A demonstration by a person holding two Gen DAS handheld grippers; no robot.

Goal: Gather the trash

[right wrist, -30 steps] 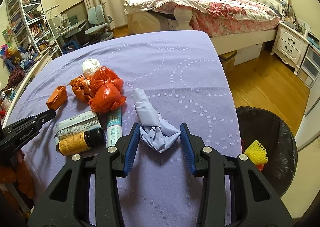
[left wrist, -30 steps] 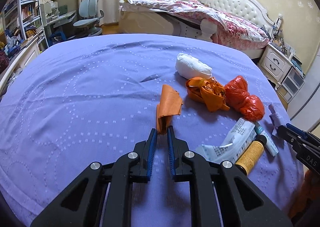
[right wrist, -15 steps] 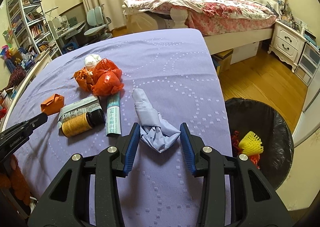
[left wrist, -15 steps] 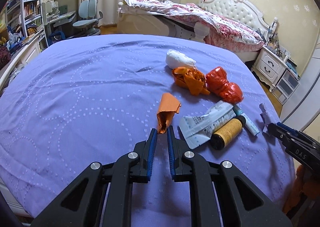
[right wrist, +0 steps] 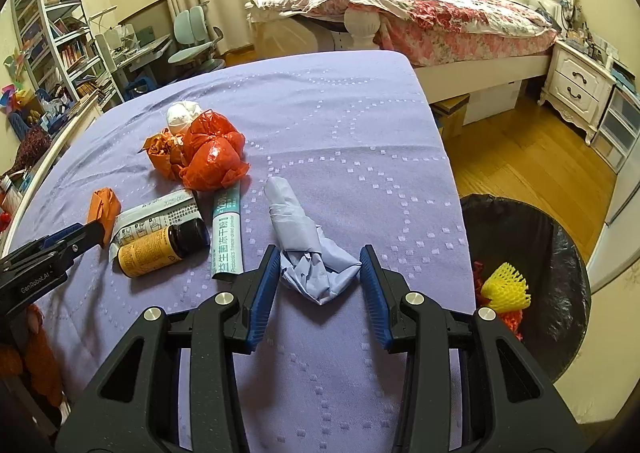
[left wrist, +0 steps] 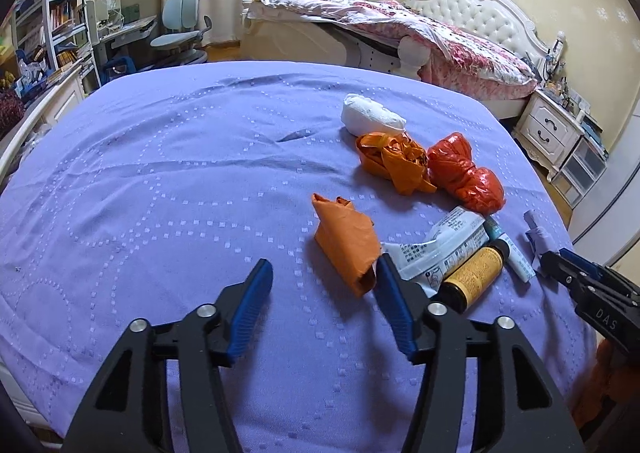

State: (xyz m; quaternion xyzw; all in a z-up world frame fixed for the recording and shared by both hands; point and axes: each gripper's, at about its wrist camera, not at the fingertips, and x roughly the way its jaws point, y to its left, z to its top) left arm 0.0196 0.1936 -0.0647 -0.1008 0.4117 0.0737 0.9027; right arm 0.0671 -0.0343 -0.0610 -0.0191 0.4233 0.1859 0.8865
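Observation:
Trash lies on a purple bedspread (left wrist: pixel 160 173). My left gripper (left wrist: pixel 322 269) is opening. An orange paper wad (left wrist: pixel 348 241) rests on the cloth with its near end against the right finger, and no pad presses on it. My right gripper (right wrist: pixel 320 253) is shut on a crumpled lilac paper wad (right wrist: pixel 304 237), both pads touching its sides. Beyond them lie a white wad (left wrist: pixel 370 117), an orange plastic bag (left wrist: pixel 390 161), a red plastic bag (left wrist: pixel 464 173), a white pouch (left wrist: pixel 444 245), an amber bottle (left wrist: pixel 472 277) and a teal tube (right wrist: pixel 228 233).
A black-lined trash bin (right wrist: pixel 520 233) stands on the wooden floor right of the bed edge, with a yellow foam net (right wrist: pixel 506 287) inside. A second bed (right wrist: pixel 440 25), a nightstand (right wrist: pixel 580 81), a desk chair (left wrist: pixel 180 29) and bookshelves (left wrist: pixel 60 25) line the room behind.
The left jaws, which were shut on the orange wad's tip, have spread apart, and the wad now lies loose by the right finger. The right gripper holds as before.

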